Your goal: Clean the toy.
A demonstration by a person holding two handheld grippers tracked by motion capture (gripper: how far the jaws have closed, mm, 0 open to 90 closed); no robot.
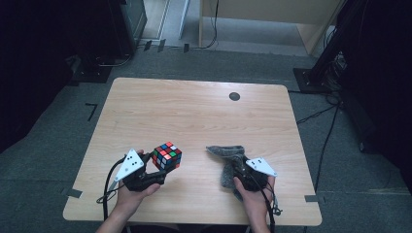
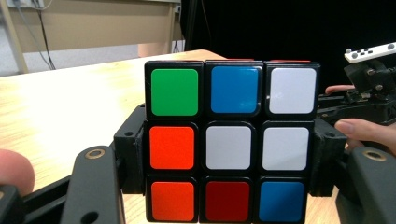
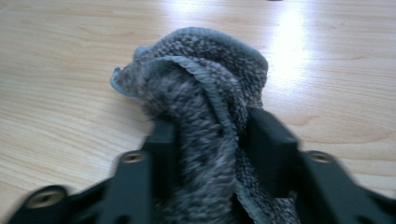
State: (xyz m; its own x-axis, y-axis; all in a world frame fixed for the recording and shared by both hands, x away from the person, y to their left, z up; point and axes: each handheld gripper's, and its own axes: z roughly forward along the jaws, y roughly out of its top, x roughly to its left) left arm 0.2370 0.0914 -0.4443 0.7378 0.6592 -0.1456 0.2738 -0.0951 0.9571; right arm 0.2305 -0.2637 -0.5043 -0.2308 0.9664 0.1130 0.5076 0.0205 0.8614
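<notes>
The work in hand looks like wiping the puzzle cube with the cloth, and by the look of things it is at an early or in-between stage, since the two are well apart. The left gripper (image 1: pixel 156 171) holds the multicoloured plastic three-by-three puzzle cube (image 1: pixel 166 156) by two opposite sides, near the front edge of the light wooden desk (image 1: pixel 194 116) toward its left corner; in the left gripper view the cube (image 2: pixel 232 140) sits squarely between the black jaws, which press on both flanks, its facing side showing green, blue, white, orange and red squares. Whether it is lifted clear of the desk or resting on it I cannot tell. The right gripper (image 1: pixel 233 167) has the crumpled grey fuzzy cloth (image 1: pixel 228 156) near the front edge, right of the middle. In the right gripper view the cloth (image 3: pixel 201 116) bunches up between the jaws, which stand at a middling width against its sides; I judge it loosely held, though how firmly is hard to say through the blur. What is left, as I read it: bring cloth and cube together and rub the faces.
</notes>
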